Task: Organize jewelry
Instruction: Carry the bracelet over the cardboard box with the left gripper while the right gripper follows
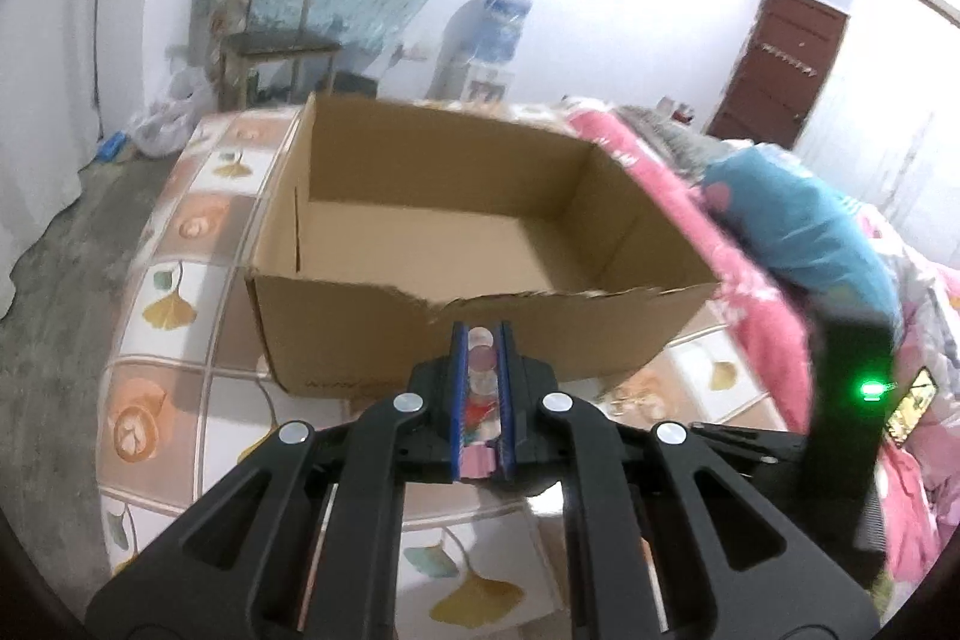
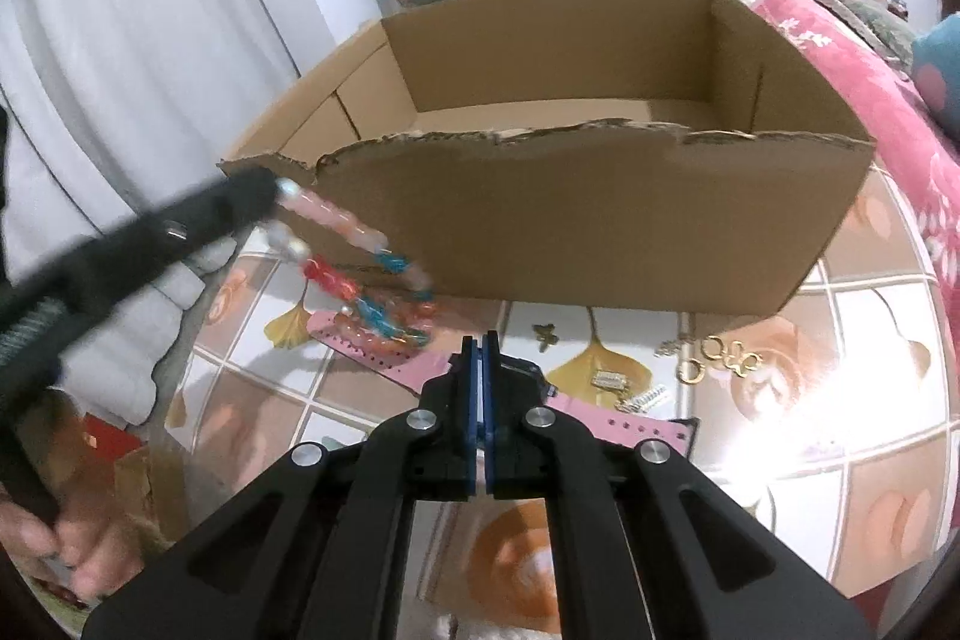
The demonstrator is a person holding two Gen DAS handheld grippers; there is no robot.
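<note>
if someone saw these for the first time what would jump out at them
The big open brown cardboard box with a torn front edge fills the middle of the floral tiled tabletop. The left tool holds a colourful beaded bracelet dangling just before the box's near wall. A pink perforated watch strap and small gold earrings lie by the shut right tool.

Beaded necklace [image 1: 482, 370] mostly hidden between left gripper [image 1: 480, 334] pads; only a sliver of pale and red beads showing. Same necklace motion-blurred in right wrist view, bead shapes smeared. Pink strap [image 2: 630, 424] partly covered by right gripper [image 2: 480, 340]. Small gold pieces [image 2: 714, 352] too tiny to identify. Printing low on cardboard box [image 1: 336, 334] front illegible, cut by gripper.
</note>
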